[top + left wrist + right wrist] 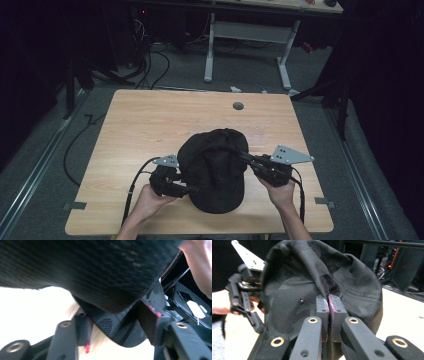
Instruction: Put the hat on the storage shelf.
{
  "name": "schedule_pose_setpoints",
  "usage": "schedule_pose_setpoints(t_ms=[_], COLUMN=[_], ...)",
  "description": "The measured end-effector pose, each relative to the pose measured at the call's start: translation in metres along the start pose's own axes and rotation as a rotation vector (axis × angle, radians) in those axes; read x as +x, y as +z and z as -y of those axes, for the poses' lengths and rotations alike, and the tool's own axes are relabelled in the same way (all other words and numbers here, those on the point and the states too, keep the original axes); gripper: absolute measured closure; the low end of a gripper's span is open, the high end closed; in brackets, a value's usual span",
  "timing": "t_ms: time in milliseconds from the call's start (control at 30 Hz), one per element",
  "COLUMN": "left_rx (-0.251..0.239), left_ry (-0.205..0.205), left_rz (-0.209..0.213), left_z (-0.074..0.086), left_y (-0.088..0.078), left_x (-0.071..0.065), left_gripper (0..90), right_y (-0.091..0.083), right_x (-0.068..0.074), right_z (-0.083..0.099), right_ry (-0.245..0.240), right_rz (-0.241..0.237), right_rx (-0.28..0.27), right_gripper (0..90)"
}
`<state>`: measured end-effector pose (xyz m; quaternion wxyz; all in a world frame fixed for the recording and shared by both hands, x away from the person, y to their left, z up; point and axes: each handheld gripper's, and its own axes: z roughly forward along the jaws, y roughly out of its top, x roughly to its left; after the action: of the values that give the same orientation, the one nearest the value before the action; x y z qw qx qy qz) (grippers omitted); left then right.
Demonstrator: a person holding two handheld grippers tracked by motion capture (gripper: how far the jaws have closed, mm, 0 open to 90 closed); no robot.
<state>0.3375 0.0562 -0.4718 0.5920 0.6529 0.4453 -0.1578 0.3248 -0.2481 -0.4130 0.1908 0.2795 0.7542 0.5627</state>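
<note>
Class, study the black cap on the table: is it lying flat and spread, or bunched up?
Bunched up. The black cap shows creases where the right gripper pinches its mesh; the left gripper has its brim between the jaws.

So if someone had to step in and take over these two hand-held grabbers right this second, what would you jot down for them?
Right gripper: jaws shut, pinching the fabric of the black cap.
Left gripper: jaws part-way closed around the cap's edge; the pads do not look clamped on it.
Cap: sits near the front middle of the wooden table, crown bunched up, a gripper at each side.
Done: the right side is gripped.
Left: probably finish the left grip, then handle the cap with both. What comes after that cannot be told.
</note>
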Motion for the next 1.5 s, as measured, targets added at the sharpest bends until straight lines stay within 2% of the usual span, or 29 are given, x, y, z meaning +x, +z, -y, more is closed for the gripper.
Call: schedule_pose_setpoints(t_ms=[67, 167, 200, 267, 333, 367, 400, 567, 600, 633, 667, 700, 733, 800, 867, 967, 1000, 1033, 1067, 1100, 1167, 1200, 1333, 1367, 1400, 1433, 1467, 1500], left_rx=[-0.006, -0.001, -0.001, 0.014, 0.018, 0.024, 0.024, 0.020, 0.012, 0.004, -0.010, -0.010, -0.018, -0.020, -0.029, -0.040, -0.047, -0.065, -0.065, -0.083, -0.097, -0.127, -0.168, -0.168, -0.179, -0.187, -0.194, -0.203], left_ry=[-0.021, -0.026, -0.035, -0.044, -0.044, -0.037, -0.037, -0.015, -0.009, -0.004, 0.004, 0.004, 0.013, 0.014, 0.023, 0.024, 0.023, 0.017, 0.017, 0.021, 0.018, 0.028, 0.035, 0.035, 0.035, 0.036, 0.039, 0.040], left_rz=[0.019, 0.038, 0.050, 0.090, 0.100, 0.121, 0.121, 0.144, 0.145, 0.141, 0.134, 0.134, 0.134, 0.133, 0.128, 0.121, 0.116, 0.109, 0.109, 0.103, 0.101, 0.090, 0.070, 0.070, 0.061, 0.053, 0.046, 0.040], left_z=[-0.002, -0.002, -0.003, -0.003, -0.002, -0.001, -0.001, 0.001, 0.001, 0.001, 0.000, 0.000, 0.001, 0.001, 0.002, 0.001, 0.001, 0.000, 0.000, -0.001, -0.002, -0.003, -0.006, -0.006, -0.006, -0.007, -0.008, -0.009], left_y=[-0.003, -0.006, -0.007, -0.011, -0.011, -0.012, -0.012, -0.015, -0.017, -0.017, -0.020, -0.020, -0.022, -0.023, -0.026, -0.027, -0.028, -0.028, -0.028, -0.029, -0.030, -0.030, -0.032, -0.032, -0.032, -0.033, -0.033, -0.033], left_x=[-0.002, -0.003, -0.004, -0.008, -0.009, -0.013, -0.013, -0.021, -0.022, -0.023, -0.024, -0.024, -0.025, -0.026, -0.028, -0.028, -0.028, -0.028, -0.028, -0.028, -0.028, -0.029, -0.029, -0.029, -0.029, -0.029, -0.029, -0.029], left_gripper=[57.6, 65.0, 65.0, 73.6, 76.9, 83.1, 84.7, 85.8, 85.9, 85.9, 86.0, 86.0, 86.0, 86.1, 86.0, 86.0, 86.0, 86.0, 86.0, 85.9, 85.9, 85.9, 86.0, 85.9, 85.9, 85.9, 85.9, 85.9], right_y=[0.002, 0.003, 0.003, 0.004, 0.005, 0.005, 0.005, 0.007, 0.007, 0.007, 0.007, 0.007, 0.006, 0.005, 0.000, -0.003, -0.004, -0.003, -0.003, -0.002, -0.002, -0.002, -0.003, -0.003, -0.002, -0.002, -0.002, -0.001], right_x=[-0.001, -0.003, -0.003, -0.006, -0.007, -0.008, -0.008, -0.011, -0.013, -0.013, -0.014, -0.014, -0.017, -0.019, -0.025, -0.027, -0.029, -0.030, -0.030, -0.035, -0.040, -0.043, -0.050, -0.050, -0.053, -0.054, -0.054, -0.054], right_z=[-0.003, -0.004, -0.004, -0.004, -0.003, -0.003, -0.003, -0.002, -0.002, -0.002, -0.001, -0.001, 0.003, 0.005, 0.013, 0.020, 0.029, 0.034, 0.034, 0.046, 0.058, 0.064, 0.084, 0.084, 0.091, 0.094, 0.094, 0.097], right_ry=[-0.017, -0.018, -0.018, -0.006, -0.003, 0.004, 0.004, 0.027, 0.042, 0.042, 0.057, 0.057, 0.080, 0.098, 0.151, 0.156, 0.148, 0.148, 0.148, 0.182, 0.225, 0.238, 0.267, 0.267, 0.265, 0.260, 0.260, 0.253], right_rz=[0.017, 0.027, 0.027, 0.038, 0.041, 0.049, 0.049, 0.060, 0.069, 0.069, 0.077, 0.077, 0.077, 0.073, 0.079, 0.108, 0.145, 0.162, 0.162, 0.163, 0.163, 0.176, 0.254, 0.254, 0.303, 0.330, 0.330, 0.354], right_rx=[0.010, 0.011, 0.011, 0.018, 0.017, 0.018, 0.018, 0.024, 0.025, 0.025, 0.035, 0.035, 0.028, 0.023, 0.029, 0.043, 0.083, 0.109, 0.109, 0.151, 0.177, 0.195, 0.259, 0.259, 0.298, 0.316, 0.316, 0.335], right_gripper=[87.7, 87.3, 87.3, 86.3, 85.7, 84.2, 84.2, 80.5, 74.4, 74.4, 63.9, 63.9, 56.1, 52.6, 46.0, 44.4, 42.8, 42.4, 42.4, 40.8, 40.2, 39.8, 38.3, 38.3, 37.3, 37.2, 37.2, 37.0])
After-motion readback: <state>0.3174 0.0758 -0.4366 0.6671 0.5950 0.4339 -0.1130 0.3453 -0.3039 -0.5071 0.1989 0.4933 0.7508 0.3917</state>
